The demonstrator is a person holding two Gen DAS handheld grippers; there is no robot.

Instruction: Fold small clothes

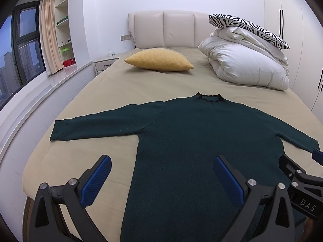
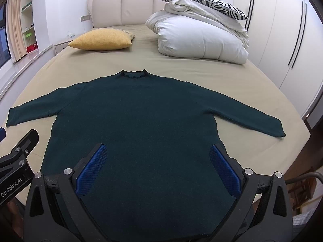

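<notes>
A dark green long-sleeved sweater (image 1: 201, 133) (image 2: 137, 111) lies flat on the bed, collar toward the headboard and both sleeves spread out sideways. My left gripper (image 1: 161, 161) hovers open above the sweater's lower left side, one blue pad over the sheet and one over the body. Open as well, my right gripper (image 2: 157, 151) is above the lower middle of the sweater, holding nothing. Each gripper shows at the edge of the other's view: the right gripper (image 1: 298, 173) and the left gripper (image 2: 18, 155).
The bed (image 1: 113, 92) has a beige sheet. A yellow cushion (image 1: 159, 59) lies near the headboard, with a folded white duvet (image 1: 246, 64) and a zebra-striped pillow (image 1: 248, 27) at the back right. A window ledge runs along the left, wardrobes (image 2: 282, 30) along the right.
</notes>
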